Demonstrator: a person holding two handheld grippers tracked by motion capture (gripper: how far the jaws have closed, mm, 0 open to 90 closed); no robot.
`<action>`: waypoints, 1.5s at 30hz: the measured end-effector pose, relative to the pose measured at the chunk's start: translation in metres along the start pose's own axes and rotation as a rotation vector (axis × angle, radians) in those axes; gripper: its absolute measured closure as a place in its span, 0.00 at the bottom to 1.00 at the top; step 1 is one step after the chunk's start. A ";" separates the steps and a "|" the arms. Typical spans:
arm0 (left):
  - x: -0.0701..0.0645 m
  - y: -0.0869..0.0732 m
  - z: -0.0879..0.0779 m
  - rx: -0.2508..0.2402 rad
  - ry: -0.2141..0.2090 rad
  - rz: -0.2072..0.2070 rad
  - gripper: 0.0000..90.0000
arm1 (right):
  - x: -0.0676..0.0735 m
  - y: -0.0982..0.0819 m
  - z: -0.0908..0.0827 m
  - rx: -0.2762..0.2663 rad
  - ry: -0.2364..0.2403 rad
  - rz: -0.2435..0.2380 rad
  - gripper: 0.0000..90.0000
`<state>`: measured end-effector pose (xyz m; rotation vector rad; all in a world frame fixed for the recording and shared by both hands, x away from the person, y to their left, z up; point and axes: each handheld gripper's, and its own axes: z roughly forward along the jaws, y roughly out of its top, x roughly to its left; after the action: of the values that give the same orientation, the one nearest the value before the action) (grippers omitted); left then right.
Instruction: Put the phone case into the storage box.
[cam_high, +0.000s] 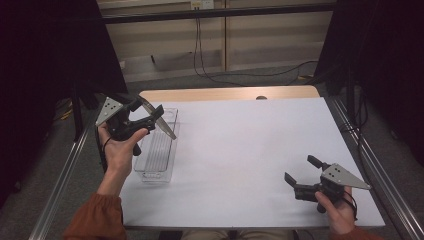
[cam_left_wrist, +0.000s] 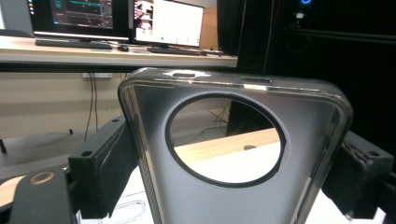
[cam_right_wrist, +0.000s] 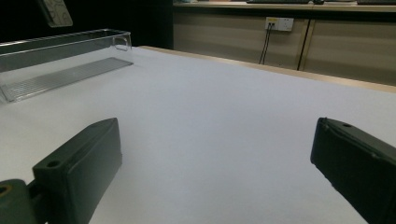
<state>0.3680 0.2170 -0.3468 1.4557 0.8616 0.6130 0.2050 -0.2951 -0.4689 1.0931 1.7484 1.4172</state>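
My left gripper (cam_high: 150, 119) is held up above the far end of a clear plastic tray (cam_high: 156, 152) at the table's left side. It is shut on a grey translucent phone case (cam_high: 161, 120), which hangs tilted over the tray. In the left gripper view the case (cam_left_wrist: 224, 205) stands between the two black pads (cam_left_wrist: 109, 163), pinched by its side edges, and the table shows through its round camera hole. My right gripper (cam_high: 300, 168) rests low near the table's front right, open and with nothing in it. Its jaws stand wide over bare white surface (cam_right_wrist: 215, 163).
The long tray (cam_right_wrist: 60, 65) has nothing in it and lies lengthwise along the left edge of the white table top (cam_high: 250, 150). A wooden strip (cam_high: 225, 93) borders the far edge. Metal rails (cam_high: 372, 165) run along both sides. Cables (cam_high: 210, 70) hang at the back wall.
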 end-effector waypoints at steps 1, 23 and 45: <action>0.001 0.001 0.001 0.002 0.000 0.004 0.16 | 0.001 0.000 0.000 -0.001 -0.002 0.004 0.02; 0.032 -0.009 0.018 0.057 0.111 -0.007 0.15 | 0.000 0.000 -0.001 -0.006 -0.012 -0.009 0.00; 0.038 -0.031 0.053 0.095 0.166 0.030 0.15 | 0.001 -0.001 -0.001 -0.001 0.005 -0.014 0.00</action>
<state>0.4285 0.2148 -0.3865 1.5215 1.0116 0.7316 0.2035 -0.2948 -0.4692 1.0762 1.7556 1.4134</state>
